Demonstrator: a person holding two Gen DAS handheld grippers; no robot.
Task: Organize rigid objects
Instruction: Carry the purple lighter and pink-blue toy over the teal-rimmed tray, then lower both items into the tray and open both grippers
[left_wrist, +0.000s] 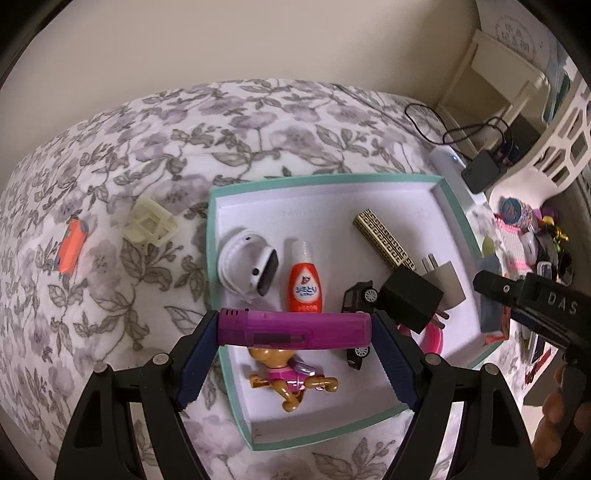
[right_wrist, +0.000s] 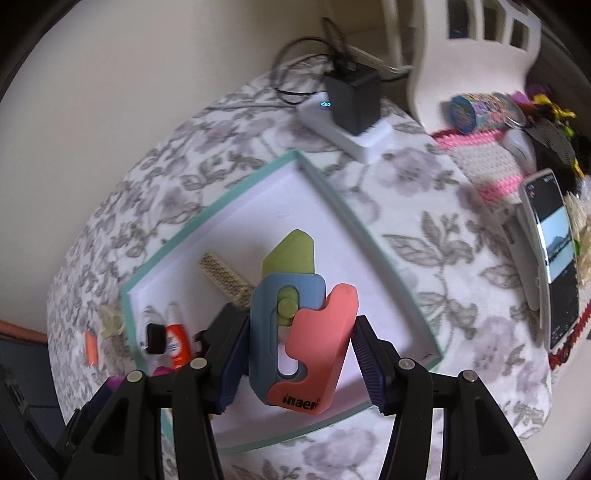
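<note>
Two tools, both full. Left tool (left_wrist: 295, 328) clamped on a purple lighter (left_wrist: 293, 329), held sideways over the near part of the tray (left_wrist: 325, 179). Right tool (right_wrist: 299, 350) clamped on a toy cutter (right_wrist: 301, 332) in blue, pink and green, held over the tray's bare white part. Looks like the drop-off step: carrying things to the tray and setting them in. Already in the tray: a white case (left_wrist: 247, 266), a red bottle (left_wrist: 304, 282), a gold bar (left_wrist: 384, 242), a black plug (left_wrist: 410, 299), a toy car (left_wrist: 360, 295) and a toy dog (left_wrist: 291, 376). Not yet in, out on the flowered cloth (left_wrist: 110, 147): an orange piece (left_wrist: 70, 245) and a cream clip (left_wrist: 149, 225). Next, probably: lower each thing into a bare spot, then open up slowly. Careful not to bump the dog. Readable: "inaen" on the cutter, "DAS" on the right tool's body seen from the left wrist. Japanese writing on the bottle, too small to read.
</note>
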